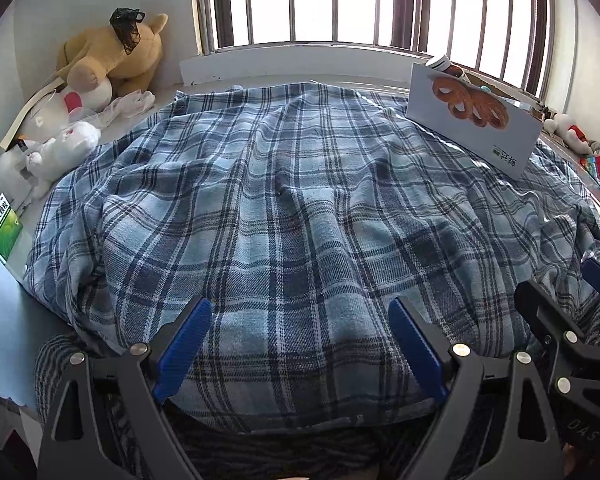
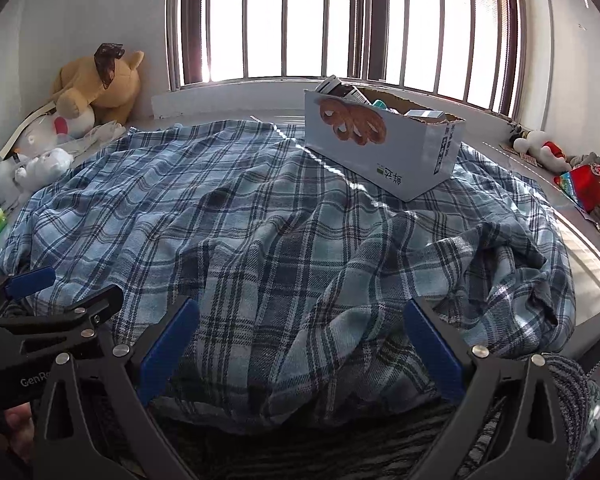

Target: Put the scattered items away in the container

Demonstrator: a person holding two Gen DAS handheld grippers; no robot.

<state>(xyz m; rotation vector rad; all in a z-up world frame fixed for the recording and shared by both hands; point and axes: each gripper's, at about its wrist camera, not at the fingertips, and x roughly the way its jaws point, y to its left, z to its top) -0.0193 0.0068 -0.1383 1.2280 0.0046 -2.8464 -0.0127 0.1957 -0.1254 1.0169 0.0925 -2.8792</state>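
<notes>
The left gripper [image 1: 300, 340] stood with its blue pads spread wide and nothing between them, hovering over the plaid blanket [image 1: 292, 200]. The right gripper [image 2: 300, 344] was likewise released and empty above the same cloth. In the left wrist view the right gripper's black frame showed at four o'clock; in the right wrist view the left gripper sat at eight o'clock, its side marked "GenR", the rest cut off.

Rumpled folds of blanket lay between both claws and the cardboard box [image 2: 384, 148], which stood on the blanket at one o'clock in the right wrist view. Its white side bore a picture of brown pretzel-like pastries and Chinese characters printed upside down. Several items already poked above its rim, too small to name.

At ten o'clock a tan plush animal [image 1: 116, 56] leaned in the corner, with white plush toys [image 1: 60, 152] below it. A green-and-white package [image 1: 4, 228] with Chinese writing lay at nine o'clock. At three o'clock in the right wrist view a red snack packet [image 2: 588, 188] and a white-and-red plush [image 2: 540, 152] lay beside the blanket. A barred window [image 2: 340, 20] filled twelve o'clock.
</notes>
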